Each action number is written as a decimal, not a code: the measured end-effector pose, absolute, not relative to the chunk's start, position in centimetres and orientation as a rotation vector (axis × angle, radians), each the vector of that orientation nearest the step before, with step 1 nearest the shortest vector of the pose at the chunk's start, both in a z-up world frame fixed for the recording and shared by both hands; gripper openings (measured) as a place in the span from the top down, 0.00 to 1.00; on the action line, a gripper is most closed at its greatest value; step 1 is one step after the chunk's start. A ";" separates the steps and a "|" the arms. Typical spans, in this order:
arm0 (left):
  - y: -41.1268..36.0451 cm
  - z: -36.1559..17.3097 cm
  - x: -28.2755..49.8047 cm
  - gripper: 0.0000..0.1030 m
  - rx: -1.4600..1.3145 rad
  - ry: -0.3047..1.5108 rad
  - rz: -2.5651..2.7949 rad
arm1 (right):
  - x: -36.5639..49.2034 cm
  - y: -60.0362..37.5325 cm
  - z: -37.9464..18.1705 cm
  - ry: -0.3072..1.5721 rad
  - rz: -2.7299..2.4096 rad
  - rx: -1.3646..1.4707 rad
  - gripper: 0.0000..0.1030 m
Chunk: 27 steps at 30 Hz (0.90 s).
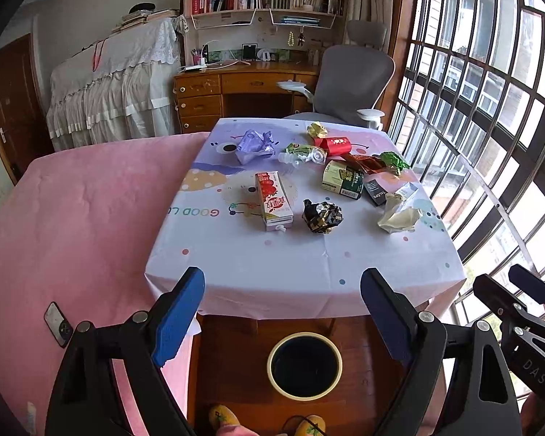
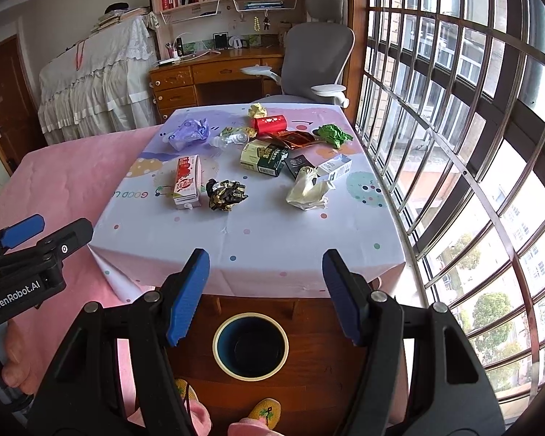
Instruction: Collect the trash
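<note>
— Looking down past the left gripper, what's in that bin at the bottom centre of the frame?

— Nothing I can make out; the inside is dark right to the pale rim. It stands on the wood floor just below the near table edge.

— And the grippers?

— Both spread wide, blue pads apart, nothing held. The right gripper hangs above the bin too, short of the table edge.

— Where's the trash?

— All on the tablecloth, mid-frame. Nearest: a milk carton lying flat, a black-and-gold crumpled wrapper just right of it, and a cream paper wad further right. Behind those, a green box on its side, touching a dark packet. Further back, a purple bag at the left, a squashed clear bottle, a red box, a gold wrapper, and a green foil wrapper at the right.

— Any boxes open?

— Can't tell from here.

— Anything else low down?

— Yellow slippers at the bottom edge, a phone on the pink bedcover at lower left.
</note>
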<state>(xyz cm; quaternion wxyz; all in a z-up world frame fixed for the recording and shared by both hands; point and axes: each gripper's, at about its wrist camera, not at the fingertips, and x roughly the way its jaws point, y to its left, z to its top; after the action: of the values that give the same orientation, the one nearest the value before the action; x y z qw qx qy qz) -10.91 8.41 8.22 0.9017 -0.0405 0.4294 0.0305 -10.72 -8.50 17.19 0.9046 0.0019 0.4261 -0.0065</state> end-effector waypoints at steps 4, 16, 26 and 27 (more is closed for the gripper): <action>7.8 7.8 -11.3 0.13 -0.080 0.910 0.065 | -10.8 -8.5 16.9 0.883 -0.009 -0.004 0.40; 7.6 6.5 -11.7 0.13 -0.069 0.900 0.091 | -10.5 -9.3 15.5 0.906 -0.004 -0.005 0.40; 7.0 4.9 -11.0 0.13 -0.060 0.926 0.090 | -10.0 -10.1 14.7 0.926 -0.008 0.011 0.40; 7.0 4.7 -10.9 0.13 -0.060 0.927 0.090 | -9.9 -10.1 14.5 0.930 -0.007 0.012 0.40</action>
<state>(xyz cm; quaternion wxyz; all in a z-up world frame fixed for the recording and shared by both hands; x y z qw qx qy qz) -10.93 7.01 4.74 0.8931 -0.0289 0.4468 0.0432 -9.89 -10.12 14.50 0.8938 0.0057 0.4484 -0.0032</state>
